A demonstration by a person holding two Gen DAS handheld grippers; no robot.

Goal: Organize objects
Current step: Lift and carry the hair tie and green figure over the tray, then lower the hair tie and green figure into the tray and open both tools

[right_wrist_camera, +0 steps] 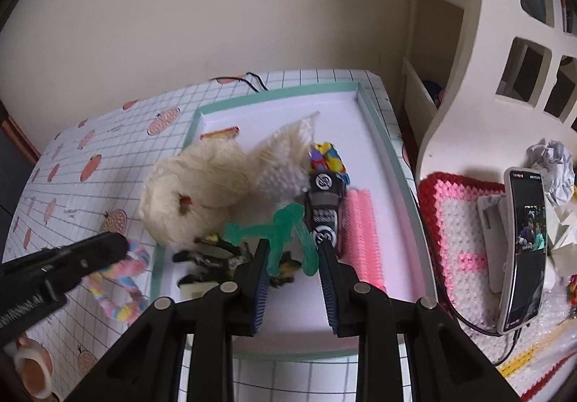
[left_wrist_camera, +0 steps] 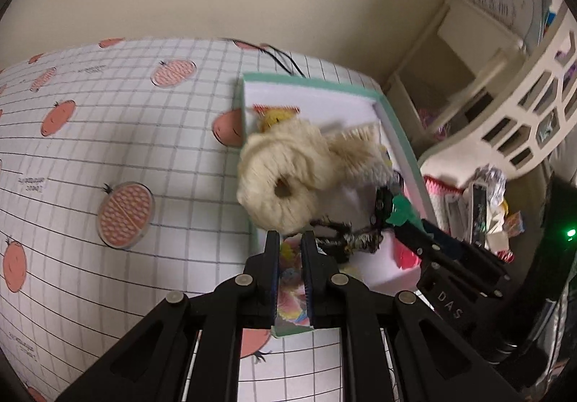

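Two grippers work over a white tray with a mint-green rim (right_wrist_camera: 378, 120) that sits on a checked tablecloth printed with peaches (left_wrist_camera: 108, 149). The left gripper (left_wrist_camera: 290, 247) has its jaws drawn narrow around a pastel rope ring (right_wrist_camera: 122, 279), a soft braided loop that lies on the cloth just beside the tray's left edge; in its own view the coloured rope fills the gap between the pads, so it looks pinched, though the blur leaves some doubt. The right gripper (right_wrist_camera: 294, 254) stands wide, with a green rubbery figure (right_wrist_camera: 285, 232) hanging in front of its fingers; whether either pad touches it I cannot tell.

Inside the tray lie a cream yarn skein (right_wrist_camera: 194, 189) with a hollow middle, a knitted cream piece (right_wrist_camera: 285, 156), a toy car (right_wrist_camera: 324, 207), a multicoloured bundle (right_wrist_camera: 328, 156), a pink ribbed strip (right_wrist_camera: 360, 232) and a dark mottled toy (right_wrist_camera: 216, 257).

By my judgement the rope ring is light and limp, so it will sag and swing; a grip across one strand should hold it, since the braid gives friction. The green figure looks floppy and stretchy, best taken at the torso. The skein is bulky and squashy, and may unravel if grabbed by loose strands.
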